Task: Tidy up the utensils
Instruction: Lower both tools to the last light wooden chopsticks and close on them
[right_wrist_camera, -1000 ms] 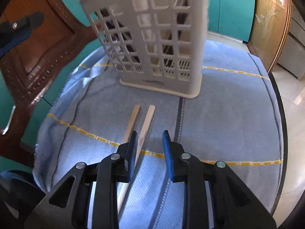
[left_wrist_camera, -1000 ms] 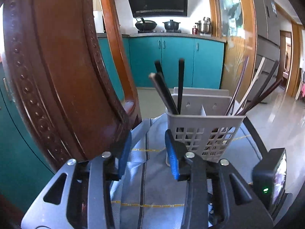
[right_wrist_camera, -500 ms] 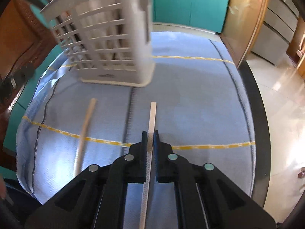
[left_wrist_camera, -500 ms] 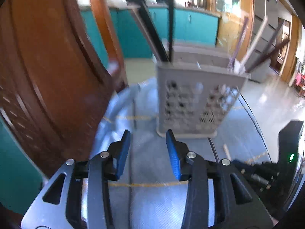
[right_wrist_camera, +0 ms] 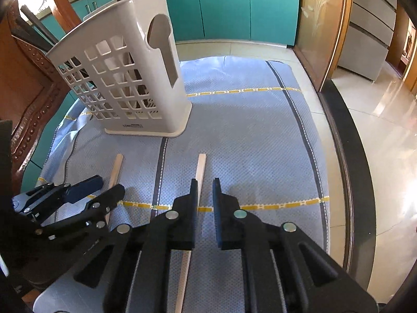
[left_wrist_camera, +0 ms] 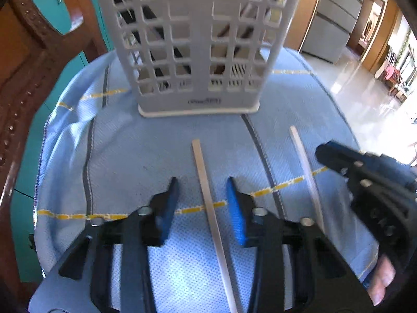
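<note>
A blue cloth (right_wrist_camera: pixel 247 130) covers the bench. The left gripper (left_wrist_camera: pixel 203 200) jaws are closing around one chopstick (left_wrist_camera: pixel 208 200), not yet touching; the right gripper (right_wrist_camera: pixel 204 195) jaws are opening beside another chopstick (right_wrist_camera: pixel 200 169).

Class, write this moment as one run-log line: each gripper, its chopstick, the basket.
left gripper: closing around left chopstick, not gripped | right gripper: opening, right chopstick between jaws | basket: upright on cloth

I am in a home kitchen: teal cabinets (right_wrist_camera: pixel 229 5) line the wall, a carved wooden chair (left_wrist_camera: pixel 28 60) nearby (glossy tiled floor (right_wrist_camera: pixel 385 130) too).
</note>
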